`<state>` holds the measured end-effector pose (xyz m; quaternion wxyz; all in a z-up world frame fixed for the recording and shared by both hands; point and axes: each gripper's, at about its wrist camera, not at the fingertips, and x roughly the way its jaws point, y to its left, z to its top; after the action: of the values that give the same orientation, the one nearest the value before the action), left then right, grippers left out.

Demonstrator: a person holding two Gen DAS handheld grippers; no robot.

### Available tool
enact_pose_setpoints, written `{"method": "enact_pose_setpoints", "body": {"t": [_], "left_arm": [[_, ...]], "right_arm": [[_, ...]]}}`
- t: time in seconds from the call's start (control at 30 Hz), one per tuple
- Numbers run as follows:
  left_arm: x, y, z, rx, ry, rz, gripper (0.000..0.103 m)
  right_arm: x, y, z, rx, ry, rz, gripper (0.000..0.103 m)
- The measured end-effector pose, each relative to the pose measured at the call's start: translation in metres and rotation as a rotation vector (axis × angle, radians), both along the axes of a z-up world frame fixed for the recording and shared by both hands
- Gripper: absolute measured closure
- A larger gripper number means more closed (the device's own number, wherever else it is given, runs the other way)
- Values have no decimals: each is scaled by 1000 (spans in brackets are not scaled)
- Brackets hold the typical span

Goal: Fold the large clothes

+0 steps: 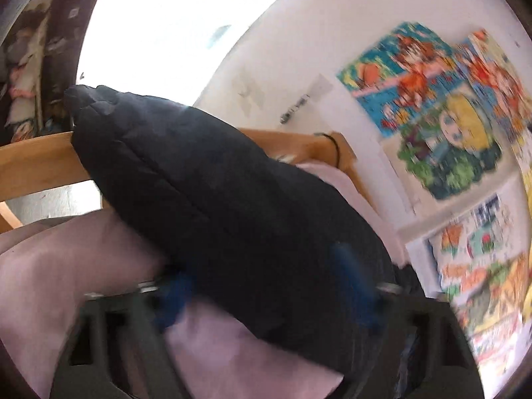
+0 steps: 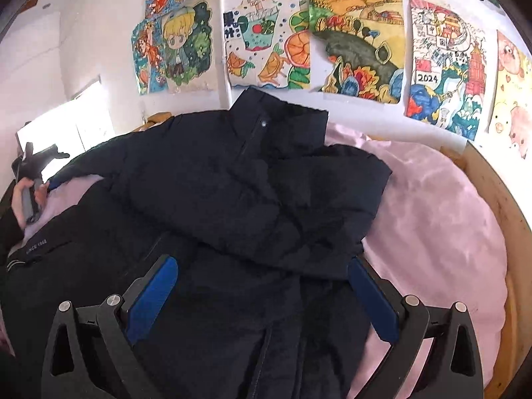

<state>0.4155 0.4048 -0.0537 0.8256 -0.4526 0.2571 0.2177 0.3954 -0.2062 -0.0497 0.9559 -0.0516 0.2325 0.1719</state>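
Note:
A dark navy puffer jacket (image 2: 232, 199) lies on a pink bed sheet (image 2: 432, 216), collar toward the wall, its right sleeve folded across the chest. My right gripper (image 2: 262, 286) hovers open over the jacket's lower front, blue pads (image 2: 153, 296) spread wide, holding nothing. In the blurred left wrist view, a jacket sleeve (image 1: 216, 199) lies across my left gripper (image 1: 266, 286), whose blue pads (image 1: 176, 296) stand apart on either side of the cloth. The left gripper also shows at the far left of the right wrist view (image 2: 33, 173), held in a hand.
A wooden bed frame (image 1: 36, 163) runs behind the sleeve and along the bed's right edge (image 2: 498, 206). Colourful drawings (image 2: 359, 40) cover the white wall behind the bed. A bright window (image 1: 173, 33) is at the left.

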Motion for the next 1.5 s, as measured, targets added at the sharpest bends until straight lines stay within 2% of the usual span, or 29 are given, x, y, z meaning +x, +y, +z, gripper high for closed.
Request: {"method": "enact_pose_setpoints", "body": {"t": [0.03, 0.1, 0.17, 0.3, 0.4, 0.53, 0.63, 0.73, 0.8, 0.97, 1.0, 1.07, 1.13, 1.23, 1.3, 1.33, 1.37, 1.4, 1.43, 1.47, 1.5], "left_arm": [[1, 2, -1, 6, 18, 26, 70], [-1, 3, 1, 25, -1, 59, 87], [-2, -4, 10, 93, -23, 77, 93], [1, -43, 53, 381, -78, 51, 98], [7, -80, 89, 523, -165, -11, 98], [15, -165, 140, 760, -305, -218, 99], [11, -236, 162, 918, -387, -397, 99], [13, -297, 164, 1023, -421, -585, 99], [16, -340, 155, 1083, -420, -744, 99], [23, -411, 110, 1172, -371, -1032, 99], [24, -427, 93, 1194, -347, -1114, 99], [32, -446, 72, 1214, -299, -1217, 99], [38, -464, 41, 1219, -215, -1333, 99], [47, -477, 6, 1209, -105, -1419, 98], [50, -476, -7, 1167, -81, -1458, 96], [51, -475, -12, 1137, -72, -1481, 92], [51, -474, -14, 1106, -67, -1507, 83], [47, -471, -14, 1087, -67, -1523, 67], [41, -468, -13, 1070, -72, -1538, 58], [35, -467, -13, 1060, -80, -1552, 41], [30, -464, -11, 1047, -98, -1573, 34]], "right_arm": [[0, 0, 0, 1, -3, -3, 0], [1, -2, -2, 1, -8, -11, 0], [2, -5, -3, 11, -5, -22, 0], [5, -14, -7, 18, 2, -48, 0], [9, -24, -9, 33, 6, -81, 0], [15, -45, -10, 91, 25, -134, 0], [16, -59, -10, 130, 36, -171, 0], [14, -72, -9, 154, 32, -199, 0], [12, -79, -8, 161, 27, -210, 0], [9, -98, -11, 178, 28, -246, 0], [9, -101, -12, 182, 33, -252, 0], [9, -107, -14, 184, 41, -265, 0], [9, -112, -17, 183, 45, -275, 0], [9, -119, -22, 183, 54, -290, 0], [10, -123, -25, 183, 63, -296, 0], [10, -124, -27, 183, 65, -297, 0], [11, -124, -29, 183, 71, -299, 0], [12, -124, -30, 183, 76, -298, 0], [13, -124, -32, 181, 82, -297, 0], [13, -124, -33, 181, 86, -296, 0], [15, -123, -34, 178, 92, -294, 0]]}}
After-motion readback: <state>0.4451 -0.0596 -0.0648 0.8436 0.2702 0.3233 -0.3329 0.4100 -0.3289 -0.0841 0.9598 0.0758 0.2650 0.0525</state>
